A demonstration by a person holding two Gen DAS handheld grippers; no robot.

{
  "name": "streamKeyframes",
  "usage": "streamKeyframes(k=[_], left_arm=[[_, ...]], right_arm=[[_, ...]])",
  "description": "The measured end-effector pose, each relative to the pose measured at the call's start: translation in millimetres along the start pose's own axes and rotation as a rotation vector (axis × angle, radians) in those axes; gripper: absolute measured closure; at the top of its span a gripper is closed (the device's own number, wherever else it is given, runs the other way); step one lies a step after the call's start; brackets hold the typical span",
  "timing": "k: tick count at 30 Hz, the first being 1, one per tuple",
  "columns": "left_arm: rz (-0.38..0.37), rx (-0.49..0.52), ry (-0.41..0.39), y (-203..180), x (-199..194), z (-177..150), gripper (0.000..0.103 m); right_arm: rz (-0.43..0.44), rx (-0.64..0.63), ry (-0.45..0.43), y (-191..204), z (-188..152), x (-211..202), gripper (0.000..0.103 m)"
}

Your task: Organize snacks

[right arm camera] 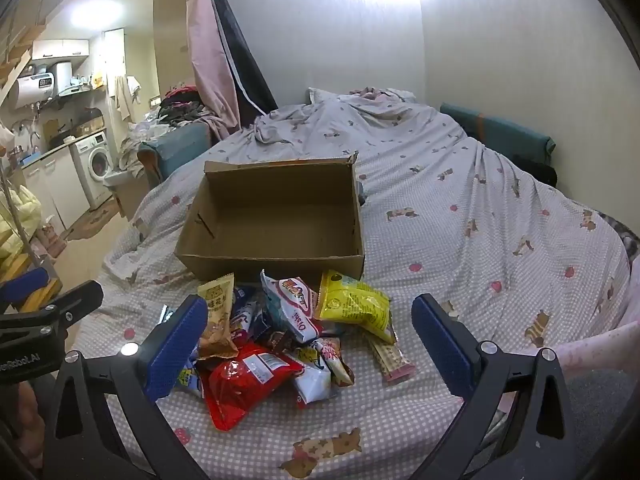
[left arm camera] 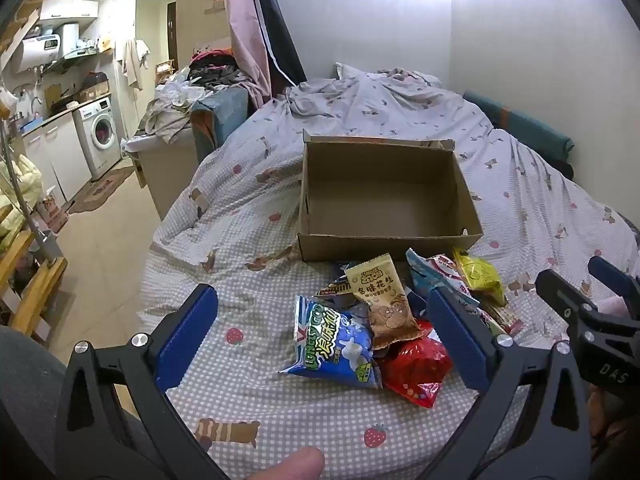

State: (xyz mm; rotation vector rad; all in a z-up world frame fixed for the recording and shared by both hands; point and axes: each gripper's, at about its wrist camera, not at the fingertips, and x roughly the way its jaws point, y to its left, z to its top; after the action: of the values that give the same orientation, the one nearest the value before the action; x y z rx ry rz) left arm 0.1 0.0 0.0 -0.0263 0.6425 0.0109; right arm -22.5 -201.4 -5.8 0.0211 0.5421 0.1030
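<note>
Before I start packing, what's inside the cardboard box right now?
The cardboard box looks empty: bare brown floor and walls. The strip just behind its near wall is hidden. All snack packets lie piled on the bed in front.

Bed (left arm camera: 400, 120) carries everything — covered by a checked quilt (right arm camera: 460, 208) printed with strawberries and small animals, rumpled toward the far wall. An open cardboard box (left arm camera: 384, 196) sits directly on the quilt, upright. Just in front of the box, a loose pile of snack packets lies on the quilt: blue packet (left arm camera: 336, 348) at the left edge, red packet (right arm camera: 244, 380) nearest the cameras, tan peanut packet (left arm camera: 386, 300) leaning over others, yellow packet (right arm camera: 354, 304) close to the box's front wall, pink bar (right arm camera: 390, 356) flat on the right — packets overlapping.
</note>
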Motion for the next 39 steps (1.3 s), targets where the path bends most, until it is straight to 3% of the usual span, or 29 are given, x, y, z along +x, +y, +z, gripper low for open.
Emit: streamKeyframes(k=[39], left_arm=[[0.012,0.014,-0.018,-0.2,-4.4,3.0,0.000]], right_arm=[[0.002,0.004,-0.003,-0.7,1.7,-1.1,0.000]])
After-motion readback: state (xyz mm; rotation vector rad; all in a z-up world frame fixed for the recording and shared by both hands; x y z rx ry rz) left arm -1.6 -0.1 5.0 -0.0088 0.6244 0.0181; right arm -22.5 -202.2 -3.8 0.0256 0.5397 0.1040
